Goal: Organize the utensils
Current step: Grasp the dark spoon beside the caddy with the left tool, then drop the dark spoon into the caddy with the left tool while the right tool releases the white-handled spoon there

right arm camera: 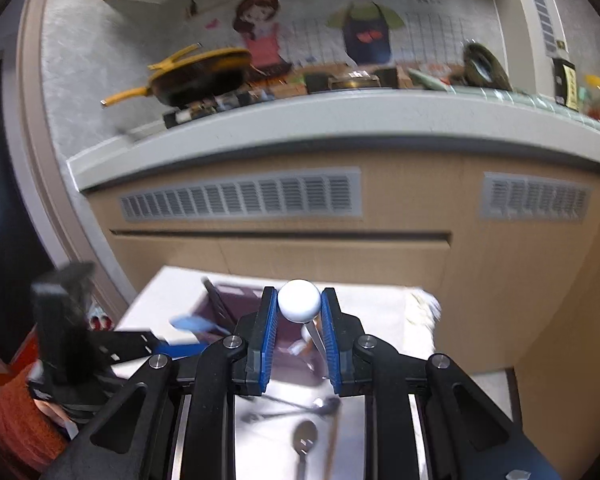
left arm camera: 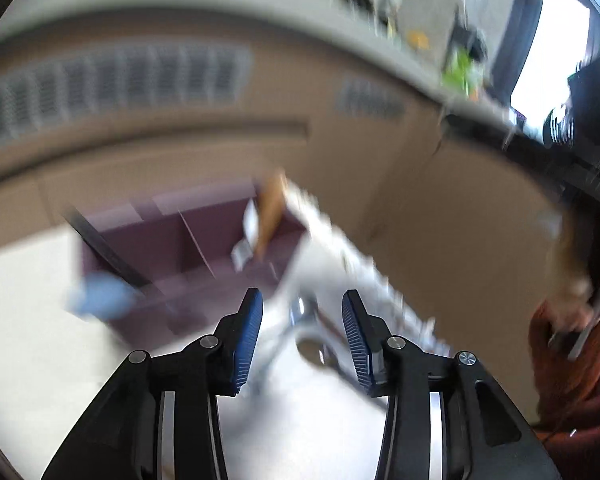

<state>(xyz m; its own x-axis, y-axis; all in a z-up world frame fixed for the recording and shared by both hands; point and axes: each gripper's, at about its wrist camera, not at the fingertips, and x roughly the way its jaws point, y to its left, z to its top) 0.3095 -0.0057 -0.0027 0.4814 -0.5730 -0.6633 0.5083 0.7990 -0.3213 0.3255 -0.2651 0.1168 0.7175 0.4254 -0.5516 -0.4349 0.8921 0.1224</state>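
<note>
The left wrist view is blurred. My left gripper (left arm camera: 302, 300) is open, with nothing between its blue pads (left arm camera: 246, 340). Beyond it, metal spoons (left arm camera: 308, 332) lie on the white tabletop (left arm camera: 28, 320). A purple divided organizer tray (left arm camera: 180, 248) stands behind them, with a wooden-handled utensil (left arm camera: 272, 208) in it and a blue utensil (left arm camera: 100, 296) at its left edge. My right gripper (right arm camera: 299, 294) is shut on a white round-headed utensil (right arm camera: 299, 300), whose thin metal stem hangs down. Under it are the purple tray (right arm camera: 236, 300), the blue utensil (right arm camera: 188, 324) and loose spoons (right arm camera: 306, 440).
A white cloth (right arm camera: 420, 308) lies at the tabletop's right edge. A wooden cabinet front with vent grilles (right arm camera: 240, 196) rises behind the table. On the counter above it are a yellow pan (right arm camera: 204, 76) and other kitchenware. An orange sleeve (right arm camera: 16, 420) holds the left gripper's black body (right arm camera: 60, 320).
</note>
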